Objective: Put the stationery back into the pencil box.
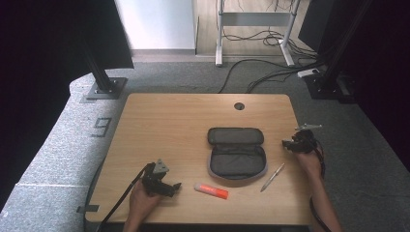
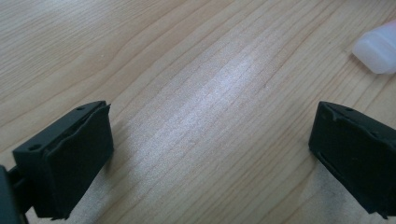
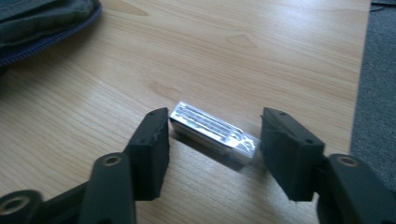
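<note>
Silvery small block (image 3: 215,132) lies on wooden table (image 1: 169,116), right of open grey pencil case (image 1: 237,153). Right gripper (image 3: 214,140) straddles block, jaws just beside its ends, contact unclear. Left gripper (image 1: 167,186) left of case, jaws spread wide, nothing between. Pen (image 1: 272,177) and orange-capped tube (image 1: 211,190) near case front edge.

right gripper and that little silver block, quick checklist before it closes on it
1. Silver block between the jaws of the right gripper: ok.
2. Pads pressing on the block: not ok, small gaps on both sides.
3. Block lying flat on the table: ok.
4. Pencil case open to take it: ok.
5. Left gripper open with nothing between its jaws: ok.
6. Block square to the pads: not ok, it lies at a slant.
</note>
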